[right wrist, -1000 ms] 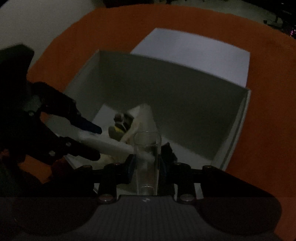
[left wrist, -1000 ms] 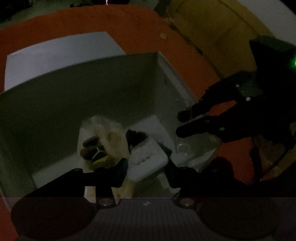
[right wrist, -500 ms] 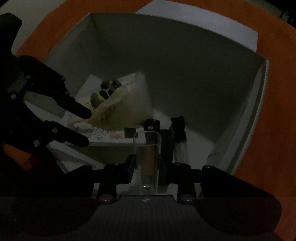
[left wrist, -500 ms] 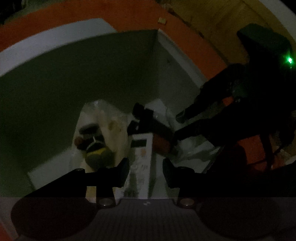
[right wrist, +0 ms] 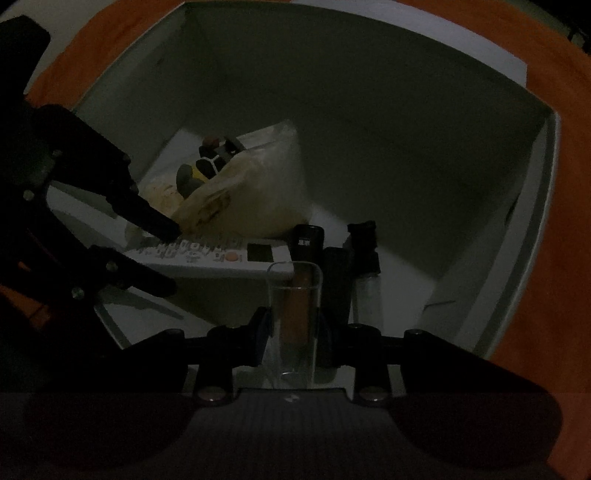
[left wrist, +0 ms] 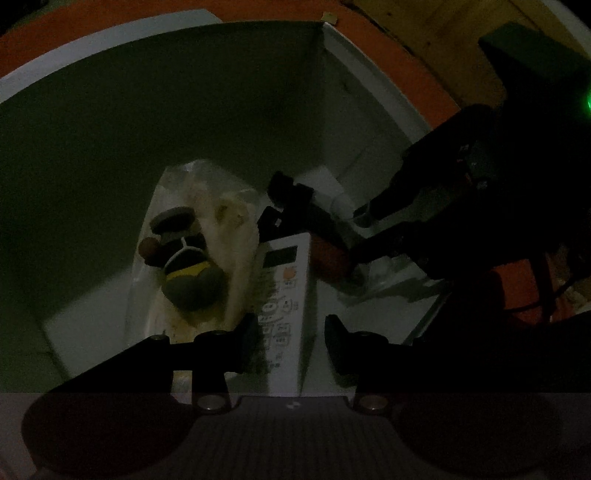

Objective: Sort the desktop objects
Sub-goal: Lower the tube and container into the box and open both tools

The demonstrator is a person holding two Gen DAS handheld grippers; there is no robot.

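Observation:
Both grippers reach into a white open box (left wrist: 373,92), also in the right wrist view (right wrist: 528,206). A white remote control (left wrist: 286,306) lies on the box floor between the fingers of my left gripper (left wrist: 288,332), which stands open with gaps on both sides. The remote also shows in the right wrist view (right wrist: 207,254). My right gripper (right wrist: 293,336) is shut on a clear glass tumbler (right wrist: 293,314), held low inside the box. From the left wrist view the right gripper (left wrist: 364,236) is at the right.
A clear plastic bag of small items (left wrist: 195,251) lies in the box to the left of the remote. Black cylindrical objects (right wrist: 334,273) lie by the remote's far end. The box stands on an orange tabletop (right wrist: 561,110), with a white lid (left wrist: 110,33) behind it.
Both grippers have gone deeper into the box. The remote, held shut by my left gripper a second ago, now lies on the box floor between opened fingers. The glass has stayed in my right gripper.

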